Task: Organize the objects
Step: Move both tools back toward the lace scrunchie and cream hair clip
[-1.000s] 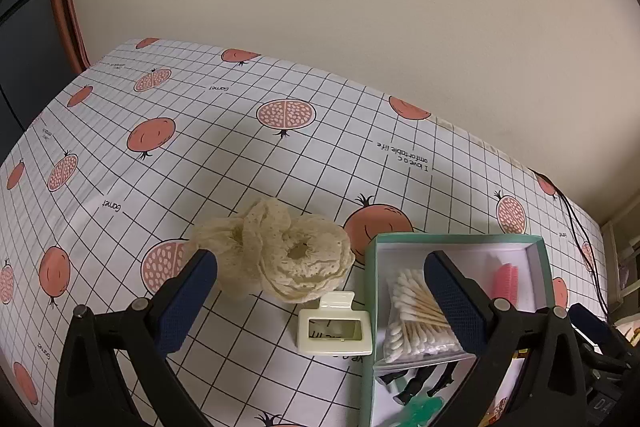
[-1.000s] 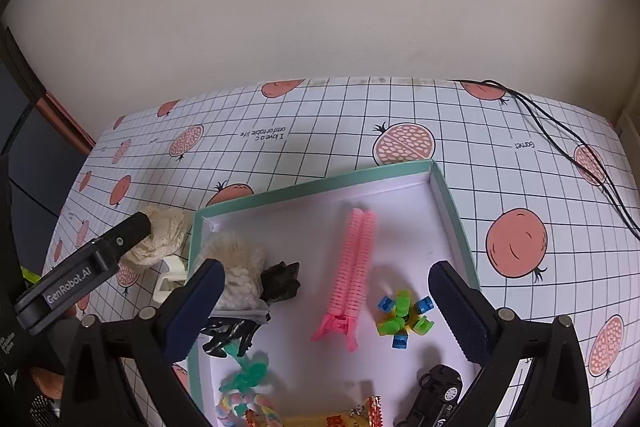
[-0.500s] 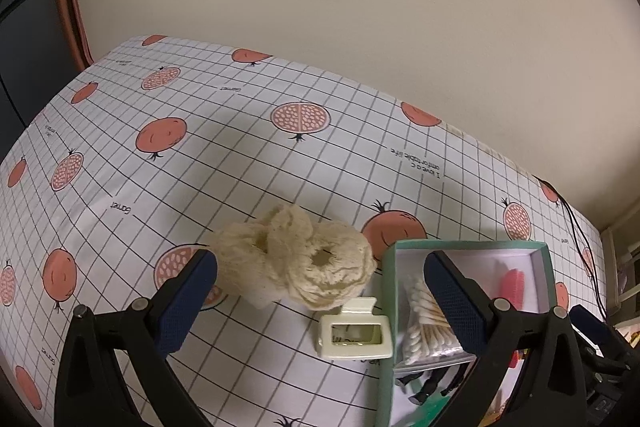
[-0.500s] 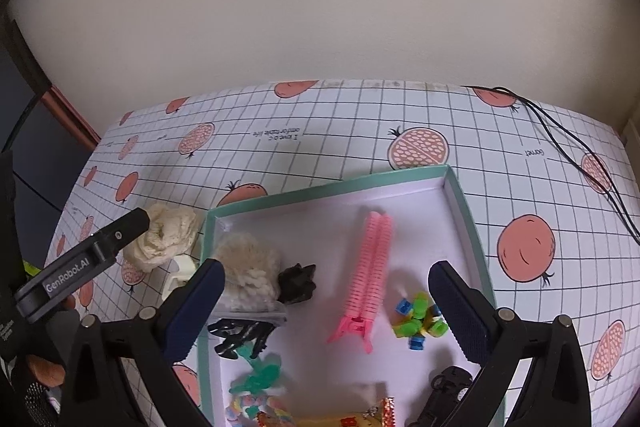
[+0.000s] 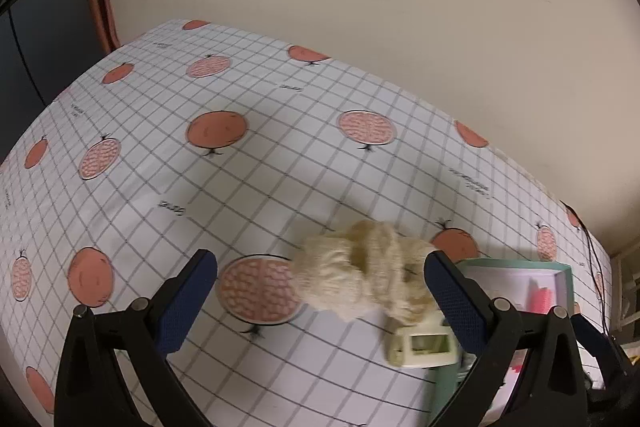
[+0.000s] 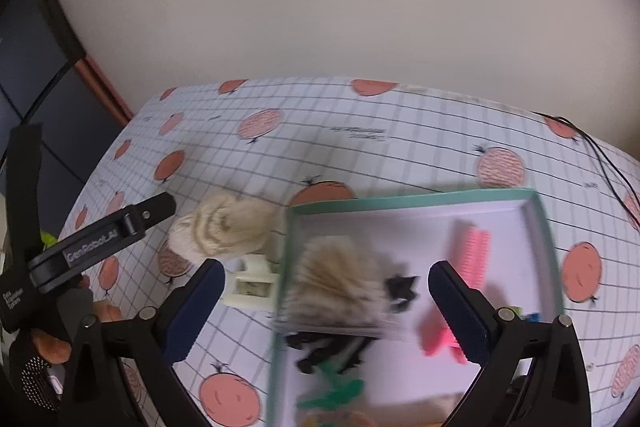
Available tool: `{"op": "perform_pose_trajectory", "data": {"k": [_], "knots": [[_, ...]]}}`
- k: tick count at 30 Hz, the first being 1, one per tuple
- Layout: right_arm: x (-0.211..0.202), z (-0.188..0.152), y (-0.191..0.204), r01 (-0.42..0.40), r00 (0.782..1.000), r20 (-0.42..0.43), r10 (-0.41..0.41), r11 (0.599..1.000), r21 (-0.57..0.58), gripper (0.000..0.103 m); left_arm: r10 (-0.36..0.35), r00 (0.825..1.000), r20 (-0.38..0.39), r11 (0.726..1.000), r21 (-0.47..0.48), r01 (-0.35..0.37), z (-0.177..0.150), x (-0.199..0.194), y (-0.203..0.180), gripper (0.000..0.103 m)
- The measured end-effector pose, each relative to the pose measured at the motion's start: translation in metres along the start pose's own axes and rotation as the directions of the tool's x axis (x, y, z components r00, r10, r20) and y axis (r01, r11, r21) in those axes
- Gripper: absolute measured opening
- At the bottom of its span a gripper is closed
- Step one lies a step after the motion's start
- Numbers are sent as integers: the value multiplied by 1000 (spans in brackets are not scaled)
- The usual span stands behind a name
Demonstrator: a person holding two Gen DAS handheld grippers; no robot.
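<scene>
Scrunchies [image 5: 362, 277], cream and fluffy, lie in a soft heap on the tablecloth [image 5: 240, 195], which has a grid and red fruit pictures on it. The heap sits just left of the green box [image 6: 408, 205]. A small cream hair clip [image 5: 420, 345] lies on the cloth near the heap, right beside the box's left wall.

The left gripper [image 5: 320, 291] is wide open. It holds nothing. In the left wrist view the heap shows between its two blue pads [image 5: 184, 303], closer to the right one. The pictures do not show whether the pads touch the heap.

The right gripper [image 6: 326, 311] is wide open too, and it holds nothing. It hangs over the near left part of the box.

Inside the box is a bag of cotton swabs [image 6: 340, 287] by the left wall. A small black thing [image 6: 402, 289] sits just to its right. A pink hair roller [image 6: 468, 291] lies further right. Black clips [image 6: 328, 351] and a green thing [image 6: 336, 393] lie nearer. This part of the picture is blurry, so little else can be told.

A black wire [image 6: 604, 171] runs over the far right of the cloth. A hand in a dark glove [image 6: 40, 351] holds the left gripper at the left edge of the right wrist view.
</scene>
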State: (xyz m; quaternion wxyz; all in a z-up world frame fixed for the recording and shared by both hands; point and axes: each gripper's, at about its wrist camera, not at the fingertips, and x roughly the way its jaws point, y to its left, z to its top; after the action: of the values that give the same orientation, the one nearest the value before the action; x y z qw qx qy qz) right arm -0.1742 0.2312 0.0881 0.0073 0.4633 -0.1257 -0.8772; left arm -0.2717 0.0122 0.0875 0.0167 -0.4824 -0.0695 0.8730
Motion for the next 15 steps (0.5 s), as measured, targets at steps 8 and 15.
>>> {"op": "perform_pose_trajectory", "data": {"k": [8, 15], "knots": [[20, -2, 43, -73, 997, -23, 71, 995, -74, 103, 25, 1000, -6, 999, -31, -25, 7, 0, 33, 103], [41, -8, 71, -133, 990, -60, 127, 984, -118, 101, 34, 999, -38, 998, -55, -36, 10, 7, 54, 103]]}}
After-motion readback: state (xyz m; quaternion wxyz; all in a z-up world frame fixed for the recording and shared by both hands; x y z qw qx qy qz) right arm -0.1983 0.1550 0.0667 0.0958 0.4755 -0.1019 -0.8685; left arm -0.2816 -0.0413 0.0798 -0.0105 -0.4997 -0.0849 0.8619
